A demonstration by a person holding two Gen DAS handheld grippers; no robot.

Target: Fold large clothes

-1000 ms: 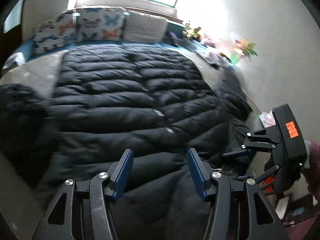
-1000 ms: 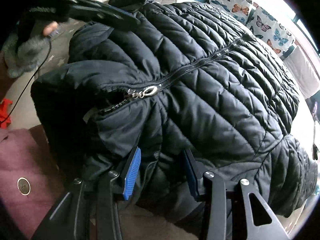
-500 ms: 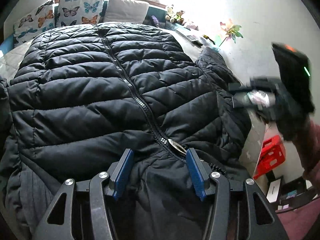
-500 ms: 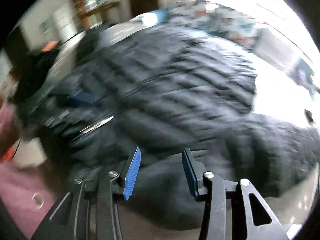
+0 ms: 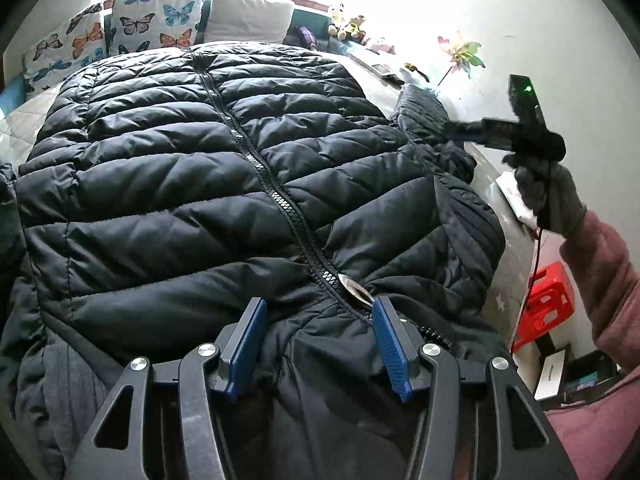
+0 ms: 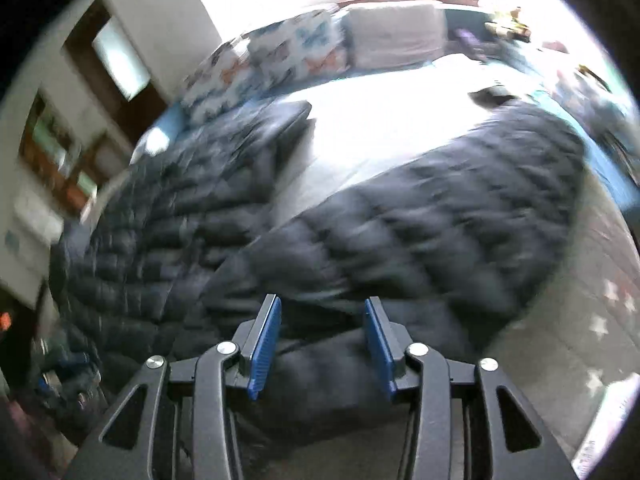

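Down at the near edge, the left gripper (image 5: pixel 316 340) hangs with its blue pads spread wide over the collar end of the black puffer jacket (image 5: pixel 208 184), nothing pinched between them, and the silver zipper pull (image 5: pixel 354 290) lies just beside the right-hand pad. The jacket lies front-up and zipped on the bed (image 5: pixel 24 120), its quilted body running away from the collar toward the far pillows. Over on the right, the right gripper (image 5: pixel 476 130) is up in a grey-gloved hand (image 5: pixel 550 196), a pink sleeve behind it, its tip at the jacket's right sleeve (image 5: pixel 424 116). From its own blurred camera, the right gripper (image 6: pixel 322 344) shows pads spread apart too, dark fabric of the sleeve (image 6: pixel 420 232) lying between and beyond them, though whether they touch it I cannot tell. Below that hand, a red crate (image 5: pixel 544 304) sits on the floor beside the bed. Further back, butterfly-print cushions (image 5: pixel 132 28) and a plain pale cushion (image 5: pixel 248 18) line the headboard under a bright window, with soft toys (image 5: pixel 348 26) and a colourful pinwheel (image 5: pixel 460 52) near the white wall.
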